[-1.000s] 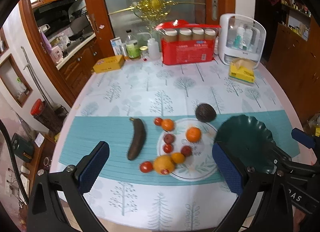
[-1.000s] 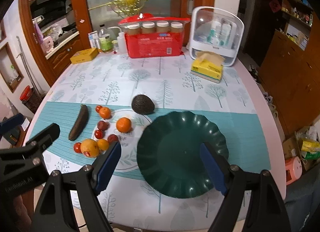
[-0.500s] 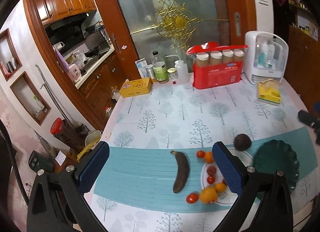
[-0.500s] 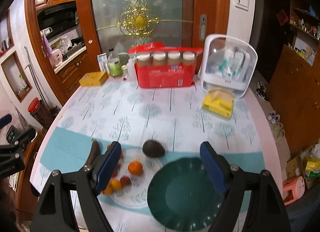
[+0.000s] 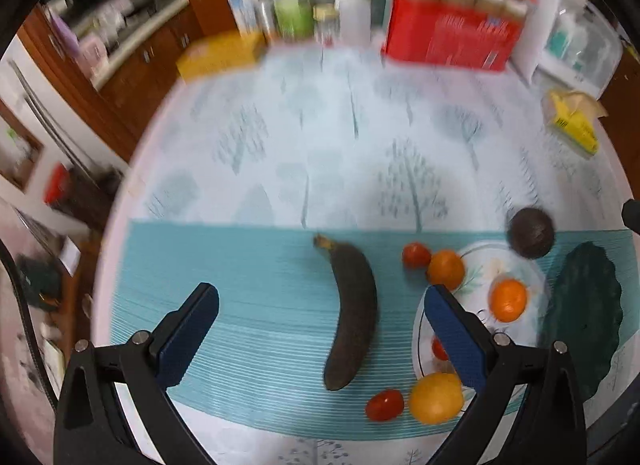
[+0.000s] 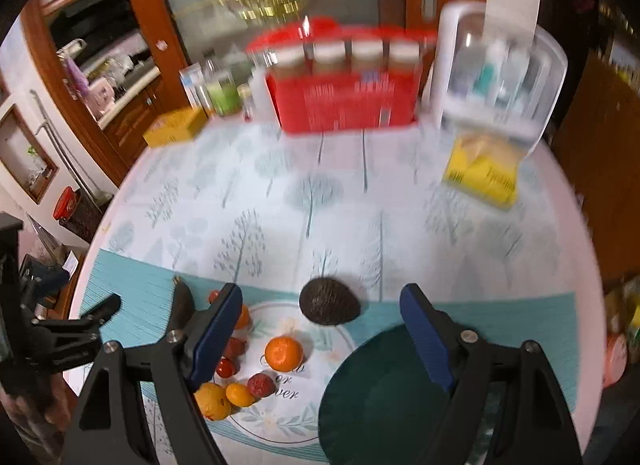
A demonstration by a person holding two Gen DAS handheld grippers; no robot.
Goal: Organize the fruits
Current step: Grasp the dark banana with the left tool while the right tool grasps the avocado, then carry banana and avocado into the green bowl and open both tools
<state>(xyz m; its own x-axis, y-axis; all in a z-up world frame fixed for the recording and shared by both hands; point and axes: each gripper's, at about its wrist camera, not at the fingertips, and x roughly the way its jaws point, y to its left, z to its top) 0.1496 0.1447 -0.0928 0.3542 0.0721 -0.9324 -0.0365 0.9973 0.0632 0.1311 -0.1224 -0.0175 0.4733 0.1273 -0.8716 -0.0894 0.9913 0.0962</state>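
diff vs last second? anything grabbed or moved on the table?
Only the cameras moved: both grippers rose half a second ago and have dropped back toward the fruit. Left gripper and right gripper remain open, empty. Banana, avocado, oranges and green plate stayed put.

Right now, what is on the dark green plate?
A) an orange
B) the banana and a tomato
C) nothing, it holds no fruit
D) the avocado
C: the dark green plate shows only bare surface where visible, while the avocado sits beside the white plate and the banana lies on the teal mat.
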